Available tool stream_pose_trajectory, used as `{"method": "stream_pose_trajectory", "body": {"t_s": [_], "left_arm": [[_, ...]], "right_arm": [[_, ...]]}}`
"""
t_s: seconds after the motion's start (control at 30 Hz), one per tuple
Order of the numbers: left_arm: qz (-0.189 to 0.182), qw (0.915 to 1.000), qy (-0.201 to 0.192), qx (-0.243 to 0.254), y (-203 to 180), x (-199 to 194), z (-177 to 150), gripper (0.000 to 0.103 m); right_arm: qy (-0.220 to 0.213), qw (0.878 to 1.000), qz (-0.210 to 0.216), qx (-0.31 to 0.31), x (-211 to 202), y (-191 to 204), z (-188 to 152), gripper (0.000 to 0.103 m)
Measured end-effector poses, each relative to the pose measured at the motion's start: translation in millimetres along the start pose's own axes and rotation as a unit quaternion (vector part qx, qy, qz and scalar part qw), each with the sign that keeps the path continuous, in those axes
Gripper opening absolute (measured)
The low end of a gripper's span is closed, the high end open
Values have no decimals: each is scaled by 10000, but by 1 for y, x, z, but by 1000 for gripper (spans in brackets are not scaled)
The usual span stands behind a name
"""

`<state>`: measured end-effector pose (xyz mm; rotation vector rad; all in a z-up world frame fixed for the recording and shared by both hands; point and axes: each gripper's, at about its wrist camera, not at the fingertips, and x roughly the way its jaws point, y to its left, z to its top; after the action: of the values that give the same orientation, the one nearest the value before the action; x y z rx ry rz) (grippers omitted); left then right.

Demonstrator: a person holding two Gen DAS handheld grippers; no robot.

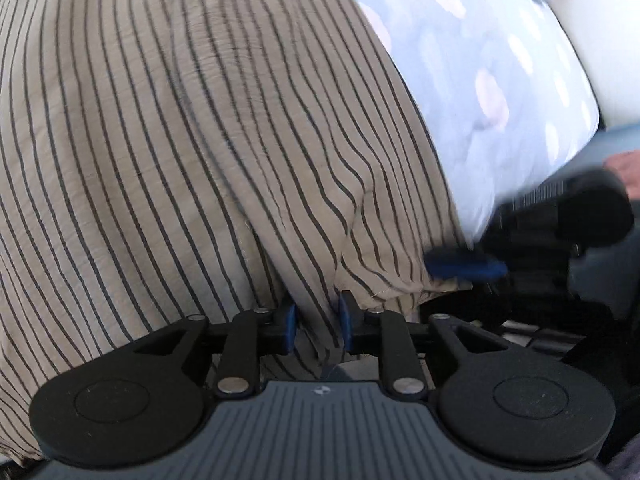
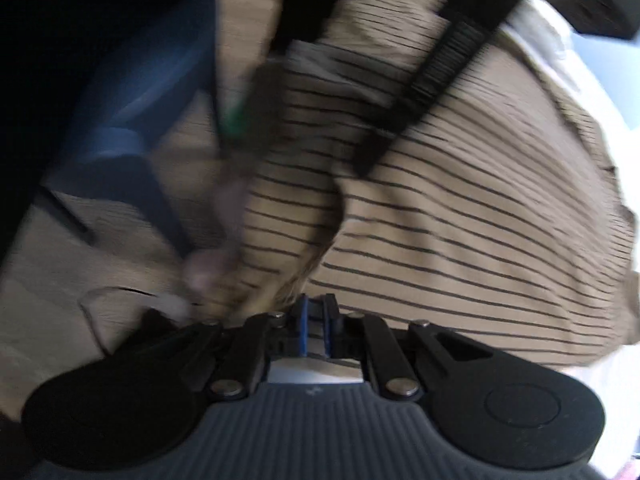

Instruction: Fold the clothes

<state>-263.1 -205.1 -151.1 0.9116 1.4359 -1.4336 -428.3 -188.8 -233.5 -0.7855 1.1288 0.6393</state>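
Observation:
A beige shirt with thin dark stripes (image 1: 168,152) fills the left wrist view and lies spread on a light blue spotted bedsheet (image 1: 500,92). My left gripper (image 1: 317,326) is shut on a bunched fold of the shirt's hem, with cloth between its blue pads. The right gripper shows at the right edge of this view (image 1: 464,266), its blue fingertip at the shirt's corner. In the blurred right wrist view the same shirt (image 2: 460,216) spreads ahead. My right gripper (image 2: 316,330) has its pads nearly together on the shirt's edge.
A white wall or headboard (image 1: 592,20) rises beyond the bedsheet. In the right wrist view the other gripper's black body (image 2: 440,68) crosses above the shirt, and a wooden floor (image 2: 60,280) with a dark blue object (image 2: 132,120) lies at left.

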Motion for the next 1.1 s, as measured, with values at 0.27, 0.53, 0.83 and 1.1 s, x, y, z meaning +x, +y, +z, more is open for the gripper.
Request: {"method": "stream_pose_trajectory", "body": {"t_s": [0.27, 0.53, 0.83, 1.1], "left_arm": [[147, 9998, -148, 8, -5, 3, -11, 17], [348, 9990, -181, 209, -5, 4, -29, 17], [454, 9984, -194, 272, -12, 12, -33, 17], [441, 9985, -217, 249, -10, 11, -35, 16]], "right_arm": [[65, 9995, 307, -68, -15, 42, 7, 27], [456, 9954, -219, 815, -19, 19, -1, 32], [628, 9968, -175, 459, 25, 11, -2, 3], [401, 9949, 829, 405, 19, 26, 16, 0]]}}
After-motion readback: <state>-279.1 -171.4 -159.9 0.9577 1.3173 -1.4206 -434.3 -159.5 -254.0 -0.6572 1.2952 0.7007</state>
